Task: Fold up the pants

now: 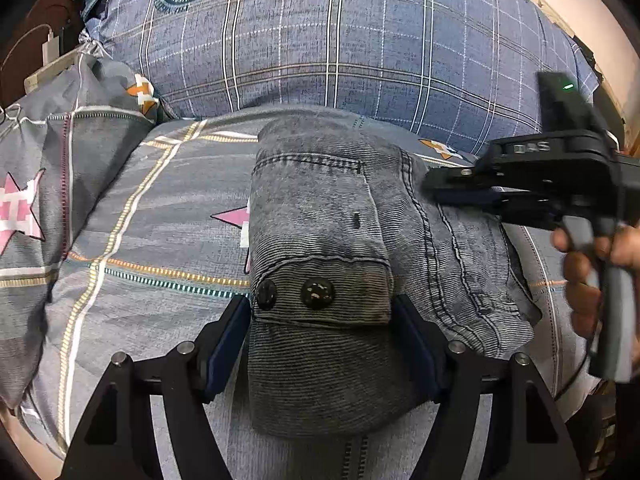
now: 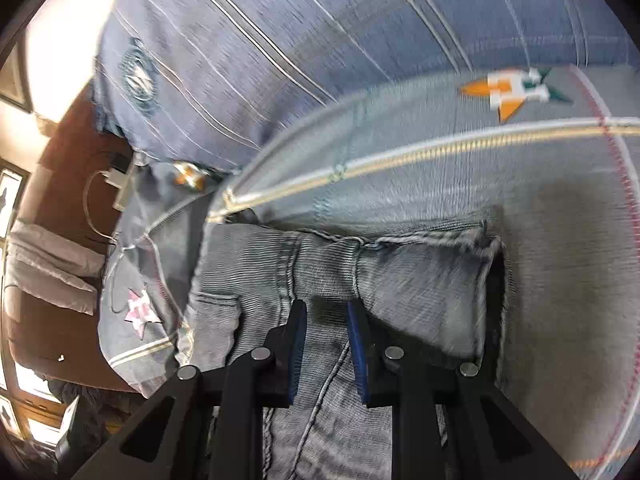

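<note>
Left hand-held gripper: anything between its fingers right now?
Yes. In the left wrist view the folded pants sit between the left hand-held gripper's fingers, buttoned waistband end nearest; the pads flank the bundle without visibly squeezing it.

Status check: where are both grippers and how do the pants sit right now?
Left gripper open, straddling the folded pants at the buttoned end. Right gripper narrow, over the denim, nothing visibly pinched. Pants bundled on the bedspread. Nothing in the way.

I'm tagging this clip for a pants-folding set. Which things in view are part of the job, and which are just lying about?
Part of the job:
- grey pants, folded on the bed
- left gripper
- right gripper

Lying about:
- blue plaid pillow
- star-print bedsheet
- white charger
</note>
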Available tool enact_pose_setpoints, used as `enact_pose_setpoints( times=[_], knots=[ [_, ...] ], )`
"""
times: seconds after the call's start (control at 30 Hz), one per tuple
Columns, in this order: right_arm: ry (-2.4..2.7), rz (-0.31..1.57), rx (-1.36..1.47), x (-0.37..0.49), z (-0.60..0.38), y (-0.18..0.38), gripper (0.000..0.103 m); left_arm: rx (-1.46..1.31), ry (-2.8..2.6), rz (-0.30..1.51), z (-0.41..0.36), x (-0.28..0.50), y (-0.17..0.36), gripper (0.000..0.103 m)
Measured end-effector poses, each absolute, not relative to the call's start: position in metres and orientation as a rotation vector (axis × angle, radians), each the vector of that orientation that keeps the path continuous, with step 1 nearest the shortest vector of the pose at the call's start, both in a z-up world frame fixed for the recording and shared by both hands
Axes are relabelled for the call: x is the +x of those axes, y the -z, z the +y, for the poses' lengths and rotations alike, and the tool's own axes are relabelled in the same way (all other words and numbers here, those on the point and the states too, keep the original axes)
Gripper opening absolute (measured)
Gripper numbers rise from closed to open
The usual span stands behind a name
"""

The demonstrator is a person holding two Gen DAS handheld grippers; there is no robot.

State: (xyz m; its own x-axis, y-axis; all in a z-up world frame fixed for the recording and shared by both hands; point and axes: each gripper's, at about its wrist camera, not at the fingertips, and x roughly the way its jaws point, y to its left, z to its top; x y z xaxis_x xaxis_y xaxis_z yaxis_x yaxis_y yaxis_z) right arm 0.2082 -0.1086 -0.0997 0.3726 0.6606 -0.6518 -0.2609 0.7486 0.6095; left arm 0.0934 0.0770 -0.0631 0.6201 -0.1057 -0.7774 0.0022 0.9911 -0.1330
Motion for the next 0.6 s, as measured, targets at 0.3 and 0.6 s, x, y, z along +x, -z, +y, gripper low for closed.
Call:
enact_pose_setpoints(
  times=[0.3, 0.6],
  knots=[
    [-0.524, 0.775, 0.238, 0.084, -0.142, 0.041, 0.103, -0.118, 0.005, 0.821, 0.068, 0.048, 0.028, 0.081],
    [-0.379, 0.769, 0.113, -0.012, -0.146, 0.083, 0.103, -0.095, -0.008, 0.819, 0.052, 0.007, 0.023, 0.081]
  ],
)
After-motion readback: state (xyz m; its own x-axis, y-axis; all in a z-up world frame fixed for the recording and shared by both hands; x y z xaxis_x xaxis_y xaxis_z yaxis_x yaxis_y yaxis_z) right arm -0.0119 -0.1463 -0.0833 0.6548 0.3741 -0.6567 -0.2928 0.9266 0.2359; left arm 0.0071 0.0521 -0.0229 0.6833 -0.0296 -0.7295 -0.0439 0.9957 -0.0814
